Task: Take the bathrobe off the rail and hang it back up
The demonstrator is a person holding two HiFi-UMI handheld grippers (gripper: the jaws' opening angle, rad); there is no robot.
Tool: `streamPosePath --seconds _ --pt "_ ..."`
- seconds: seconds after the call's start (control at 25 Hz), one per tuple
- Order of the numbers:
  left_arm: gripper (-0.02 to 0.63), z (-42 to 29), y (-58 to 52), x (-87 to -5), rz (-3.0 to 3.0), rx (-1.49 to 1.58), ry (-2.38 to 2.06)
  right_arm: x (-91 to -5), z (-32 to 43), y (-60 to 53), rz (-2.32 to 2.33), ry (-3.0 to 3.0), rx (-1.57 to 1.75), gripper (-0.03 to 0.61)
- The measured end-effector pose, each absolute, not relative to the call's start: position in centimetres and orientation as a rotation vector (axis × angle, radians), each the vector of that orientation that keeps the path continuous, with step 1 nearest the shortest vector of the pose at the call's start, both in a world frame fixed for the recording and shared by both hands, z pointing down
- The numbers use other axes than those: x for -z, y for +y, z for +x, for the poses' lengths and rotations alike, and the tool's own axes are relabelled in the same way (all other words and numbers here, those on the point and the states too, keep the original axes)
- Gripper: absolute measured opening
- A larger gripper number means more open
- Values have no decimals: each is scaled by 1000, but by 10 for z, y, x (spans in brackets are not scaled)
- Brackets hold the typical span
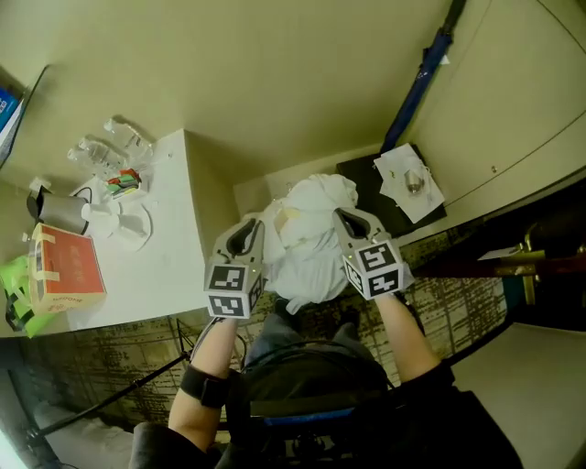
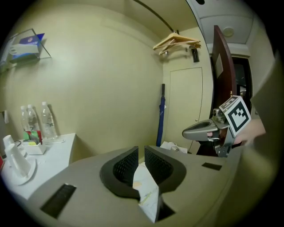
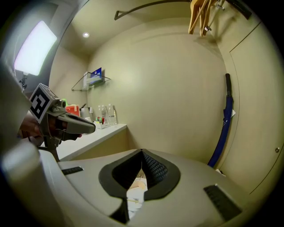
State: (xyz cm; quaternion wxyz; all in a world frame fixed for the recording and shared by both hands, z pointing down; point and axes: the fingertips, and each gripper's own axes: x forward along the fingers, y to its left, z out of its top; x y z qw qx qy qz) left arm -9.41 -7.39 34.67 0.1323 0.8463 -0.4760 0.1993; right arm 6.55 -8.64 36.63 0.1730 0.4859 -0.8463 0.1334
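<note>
Holding the bunched white cloth bathrobe [image 1: 311, 240] between your hands, off the dark curved rail [image 3: 146, 5], you have the right gripper [image 3: 141, 160] clamped on one fold and the left gripper [image 2: 141, 155] pinching another, jaws a sliver apart. Firm up the left first, I'd judge, then lift the robe toward the pale wooden hangers [image 2: 176, 42] overhead.

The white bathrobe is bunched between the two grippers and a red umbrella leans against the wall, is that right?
No: the umbrella is blue, not red, as the head view shows. The white bathrobe is indeed bunched between the left gripper and the right gripper, and the umbrella leans against the wall.
</note>
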Motion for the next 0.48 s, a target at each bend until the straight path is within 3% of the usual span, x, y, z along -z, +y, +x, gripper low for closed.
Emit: streamPosePath --seconds 0.48 --pt "211 -72 -128 -487 2340 -802 -1114 -493 30 -147 1209 -2199 -495 25"
